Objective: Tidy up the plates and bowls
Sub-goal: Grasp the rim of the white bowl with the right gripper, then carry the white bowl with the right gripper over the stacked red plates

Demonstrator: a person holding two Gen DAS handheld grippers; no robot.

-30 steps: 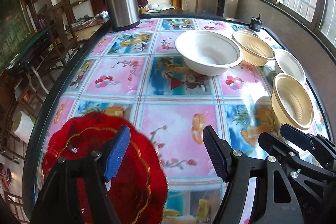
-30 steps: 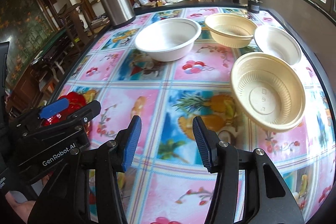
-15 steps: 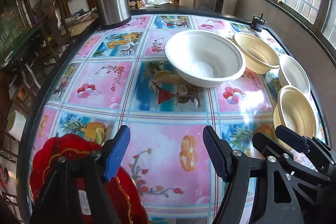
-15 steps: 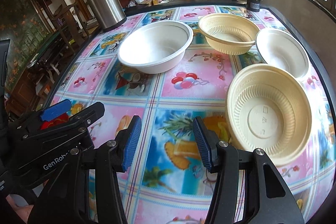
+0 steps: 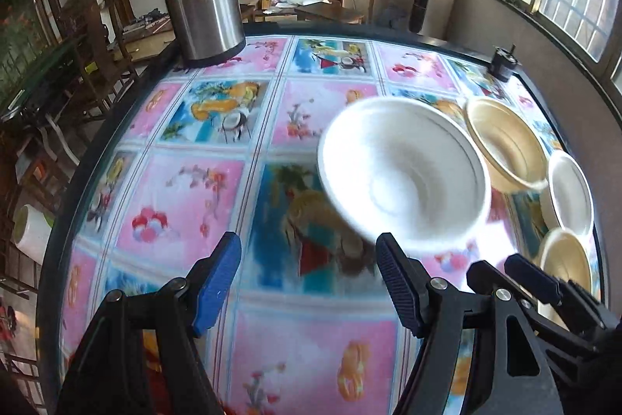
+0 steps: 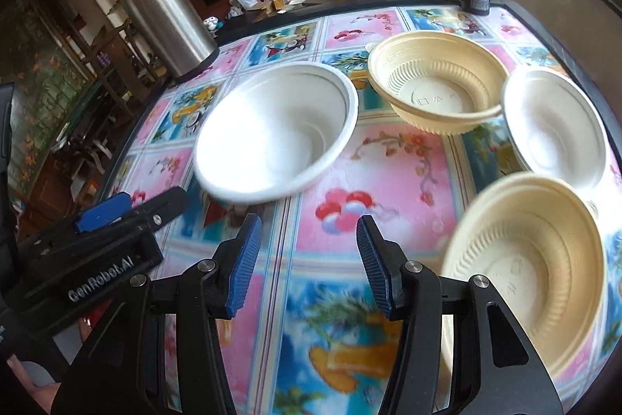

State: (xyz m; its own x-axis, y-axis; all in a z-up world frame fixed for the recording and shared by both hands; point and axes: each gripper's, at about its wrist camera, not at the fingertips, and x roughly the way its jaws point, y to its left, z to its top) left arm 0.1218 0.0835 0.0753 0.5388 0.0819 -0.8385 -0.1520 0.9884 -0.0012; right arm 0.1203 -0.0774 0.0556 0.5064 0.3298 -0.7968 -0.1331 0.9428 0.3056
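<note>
Bowls sit ahead of us on the tablecloth [image 5: 186, 189]: the large white bowl [image 5: 404, 174] lies just beyond our left gripper [image 5: 307, 282], the nearest cream bowl [image 6: 525, 271] right of our right gripper [image 6: 307, 259]. Both jaws gape, empty.

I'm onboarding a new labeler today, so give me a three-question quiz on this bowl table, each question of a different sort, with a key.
1. True or false: the left tongs are shut on the large white bowl.
2. Multiple choice: how many bowls are on the table? A) two B) four C) six
3. Fill in: the tall object at the table's far left corner is a steel ____.

Key
1. False. Both the left tongs and the right tongs are open and hold nothing.
2. B: the large white bowl, a small white bowl, a far beige bowl and a near beige bowl.
3. Flask.
</note>
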